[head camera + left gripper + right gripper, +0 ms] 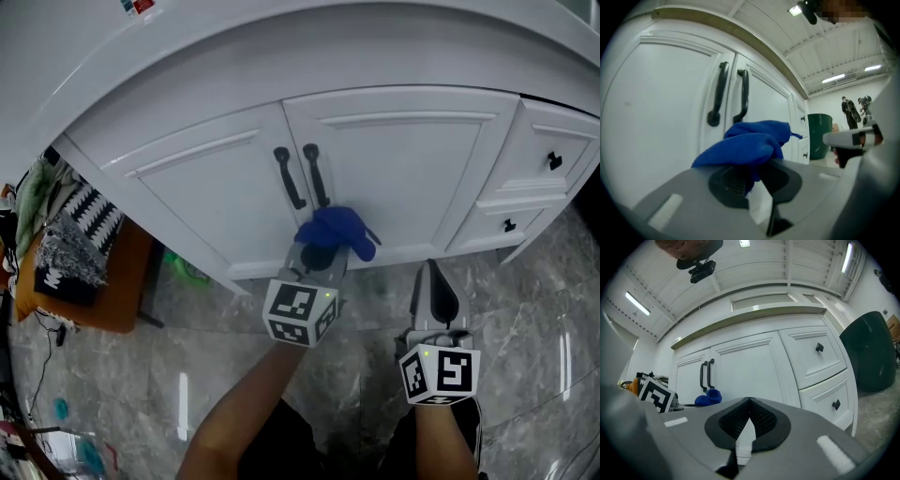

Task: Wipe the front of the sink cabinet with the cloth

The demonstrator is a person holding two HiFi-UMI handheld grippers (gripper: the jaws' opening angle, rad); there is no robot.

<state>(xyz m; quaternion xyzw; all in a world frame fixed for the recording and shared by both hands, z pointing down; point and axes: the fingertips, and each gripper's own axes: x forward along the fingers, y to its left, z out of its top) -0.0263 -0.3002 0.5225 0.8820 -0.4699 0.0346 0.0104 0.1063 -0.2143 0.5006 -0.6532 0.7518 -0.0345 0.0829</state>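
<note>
The left gripper (322, 251) is clamped on the blue cloth (336, 231), held at the sink cabinet front (394, 178) just below the door handles (300, 176); the right gripper (432, 281) is closed on nothing. Wiping looks under way; how much is done, and whether the cloth touches, cannot be told
</note>
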